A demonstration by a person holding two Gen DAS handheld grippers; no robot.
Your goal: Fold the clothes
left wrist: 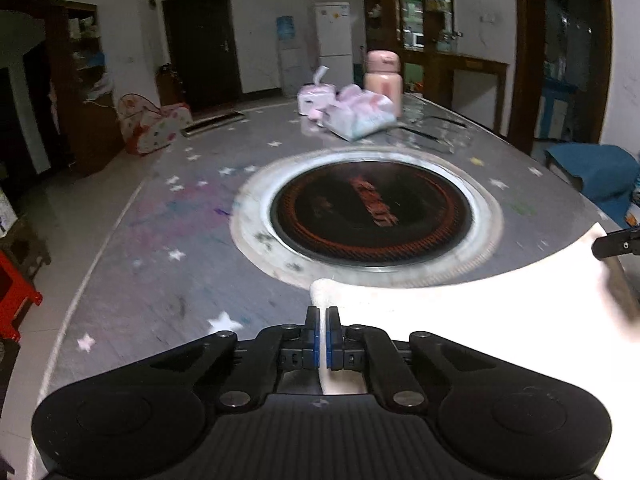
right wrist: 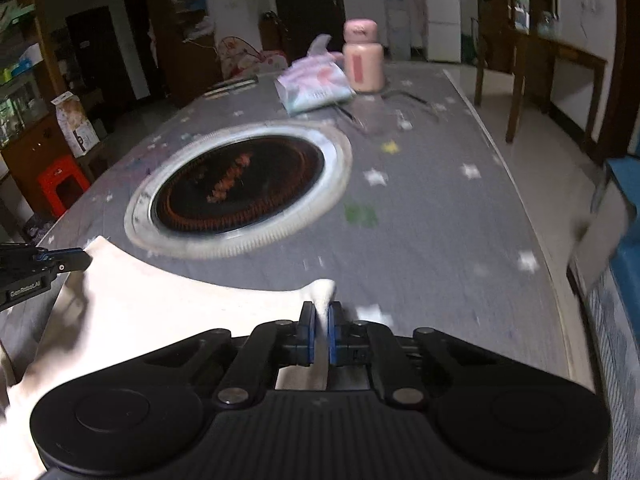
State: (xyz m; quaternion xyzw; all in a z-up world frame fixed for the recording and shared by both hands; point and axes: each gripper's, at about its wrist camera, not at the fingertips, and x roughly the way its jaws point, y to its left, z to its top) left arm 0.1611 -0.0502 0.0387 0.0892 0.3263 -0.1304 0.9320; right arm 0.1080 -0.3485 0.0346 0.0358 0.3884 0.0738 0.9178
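A white garment (left wrist: pixel 460 312) is stretched between my two grippers, lifted a little above the near end of the grey star-patterned table (left wrist: pixel 160 248). My left gripper (left wrist: pixel 322 314) is shut on the garment's left corner. My right gripper (right wrist: pixel 320 312) is shut on the other corner of the same garment (right wrist: pixel 160 312). In the left wrist view the right gripper's tip (left wrist: pixel 616 242) shows at the far right edge. In the right wrist view the left gripper (right wrist: pixel 76 259) shows at the left edge, pinching the cloth.
A round black induction hob (left wrist: pixel 370 216) with a pale ring is set in the middle of the table. Beyond it stand tissue packs (left wrist: pixel 358 114) and a pink bottle (left wrist: pixel 382 80). A red stool (right wrist: pixel 60 186), wooden chairs and cabinets surround the table.
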